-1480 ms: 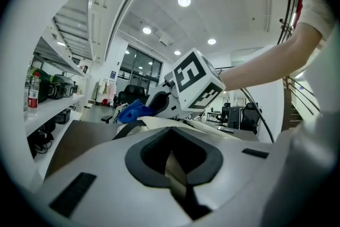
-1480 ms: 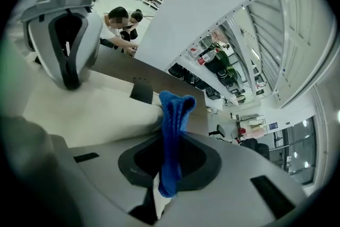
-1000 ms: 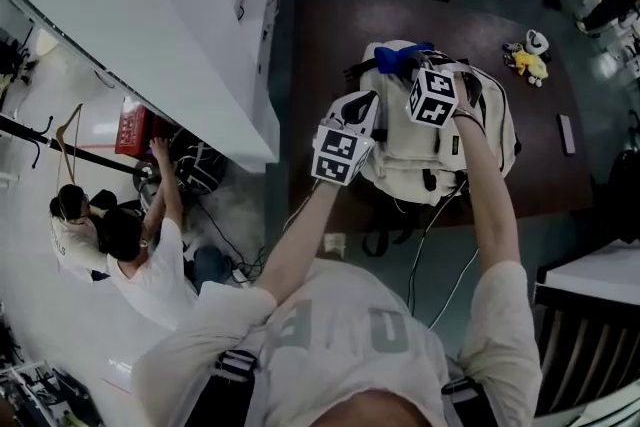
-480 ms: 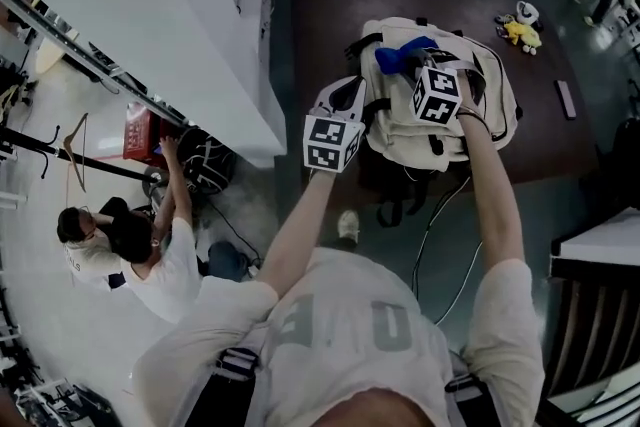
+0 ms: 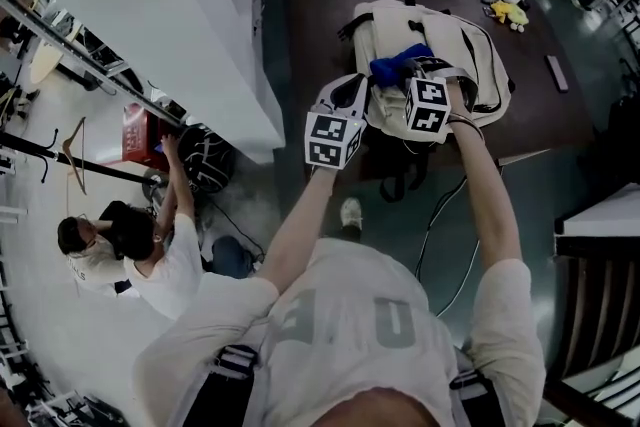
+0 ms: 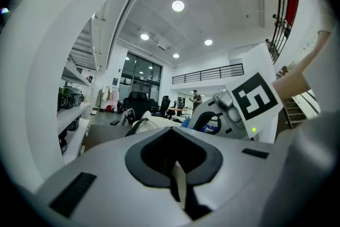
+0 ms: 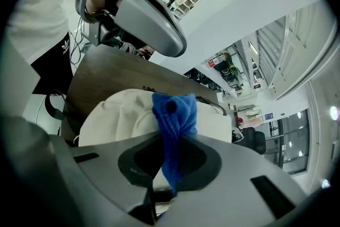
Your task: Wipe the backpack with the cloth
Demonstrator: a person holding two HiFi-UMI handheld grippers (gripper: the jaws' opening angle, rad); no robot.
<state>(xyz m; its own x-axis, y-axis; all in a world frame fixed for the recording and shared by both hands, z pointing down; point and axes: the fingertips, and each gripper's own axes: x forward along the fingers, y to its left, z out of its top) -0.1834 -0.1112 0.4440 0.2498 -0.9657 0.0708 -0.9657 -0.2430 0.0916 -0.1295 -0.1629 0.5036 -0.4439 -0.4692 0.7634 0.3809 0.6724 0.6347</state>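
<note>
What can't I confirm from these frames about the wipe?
Whether the blue fuzzy cloth presses on the cream fabric backpack: the right gripper's body covers the contact in its own view; too small in the head view.
Most of the backpack: the left gripper's body blocks it in the left gripper view.
Small yellow object on the dark table: too small, head view.

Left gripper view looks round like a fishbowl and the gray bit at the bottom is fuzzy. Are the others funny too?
Left gripper view: the wide lens bends straight lines, the corners go black, and the close left gripper is blurred. Right gripper view: same bending, right gripper blurred, blue cloth sharper. Head view: dim and bluish, no black corners.
</note>
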